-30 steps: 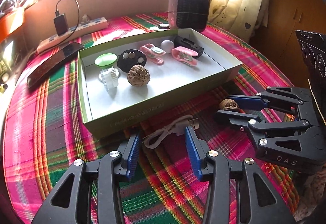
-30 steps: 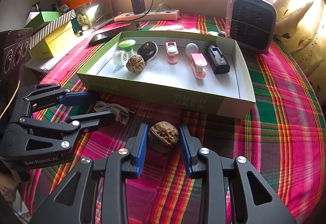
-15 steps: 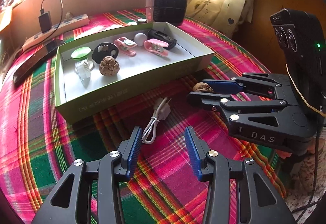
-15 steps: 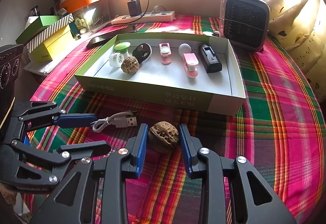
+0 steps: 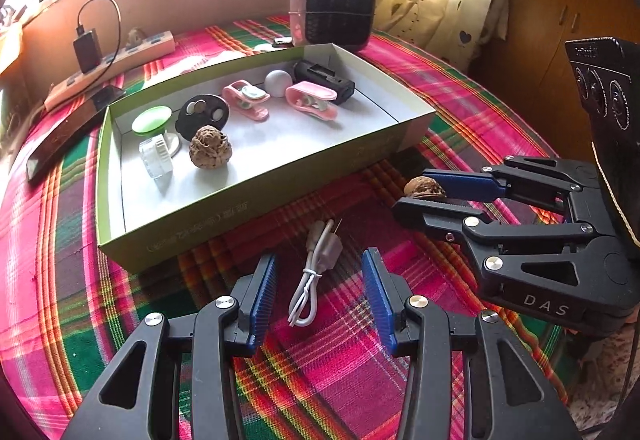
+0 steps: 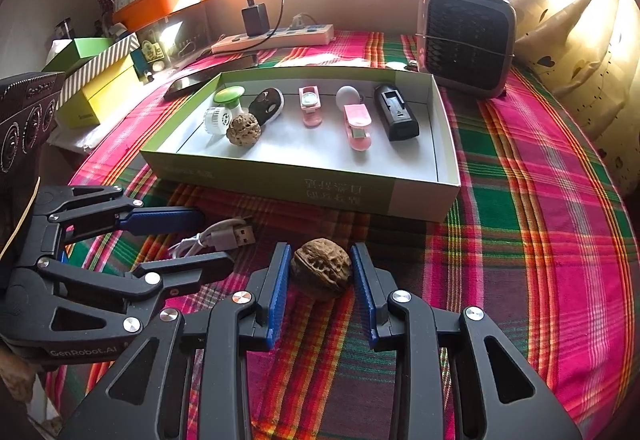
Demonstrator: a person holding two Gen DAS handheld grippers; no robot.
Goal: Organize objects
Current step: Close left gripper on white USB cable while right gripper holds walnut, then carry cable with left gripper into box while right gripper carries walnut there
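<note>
Walnuts: two, one in box [image 6: 416, 195] upper centre, one [image 6: 322, 268] clamped by right gripper [image 6: 320, 294]; one cable [image 5: 316, 264] now between wide-open left gripper [image 5: 318, 292] pads, previously ahead.

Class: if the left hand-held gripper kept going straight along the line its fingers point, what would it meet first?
Most likely the bundled white USB cable, lying on the plaid tablecloth between the open fingers of the left hand-held gripper. Beyond it stands the green cardboard box; depth is uncertain.

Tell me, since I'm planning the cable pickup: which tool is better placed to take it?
Left. The left tool stands open with the white cable between its pads, while the right tool is shut on the walnut.
</note>
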